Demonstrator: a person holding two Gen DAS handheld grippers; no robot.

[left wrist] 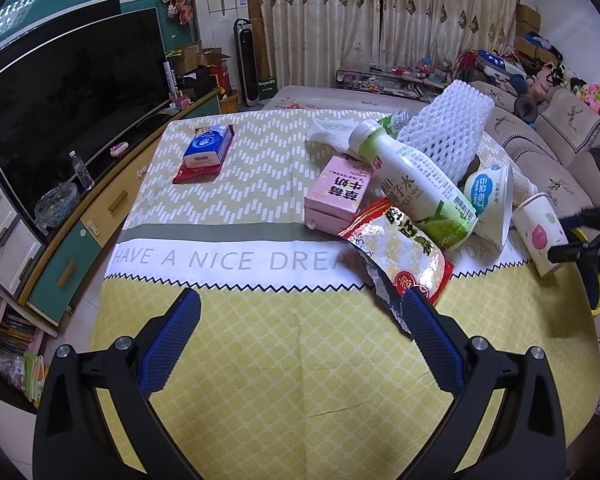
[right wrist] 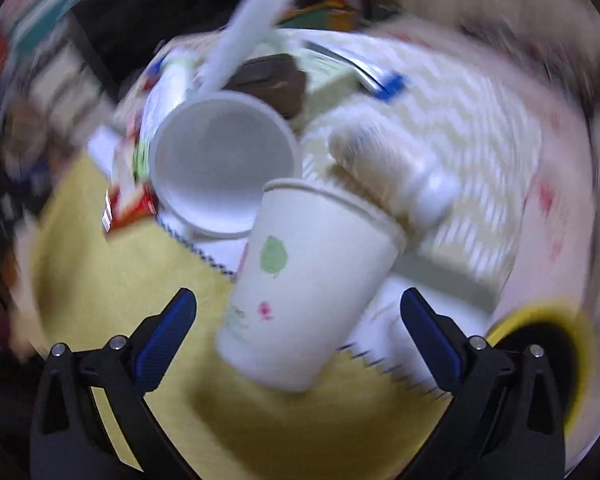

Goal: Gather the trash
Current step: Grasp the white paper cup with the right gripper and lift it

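Paper cup [right wrist: 312,280], white, leaf print, tilted beside white tub [right wrist: 220,160]; left view alone shows pink carton [left wrist: 336,196]; both claws [left wrist: 300,312] [right wrist: 298,308] wide, empty

left wrist: high, wide over table [left wrist: 260,360] | right wrist: close, blurred | shared: paper cup [left wrist: 538,234]

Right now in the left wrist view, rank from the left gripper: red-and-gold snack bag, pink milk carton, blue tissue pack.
1. Red-and-gold snack bag, by the left gripper's right fingertip.
2. Pink milk carton, mid-table, right of centre.
3. Blue tissue pack, far left.
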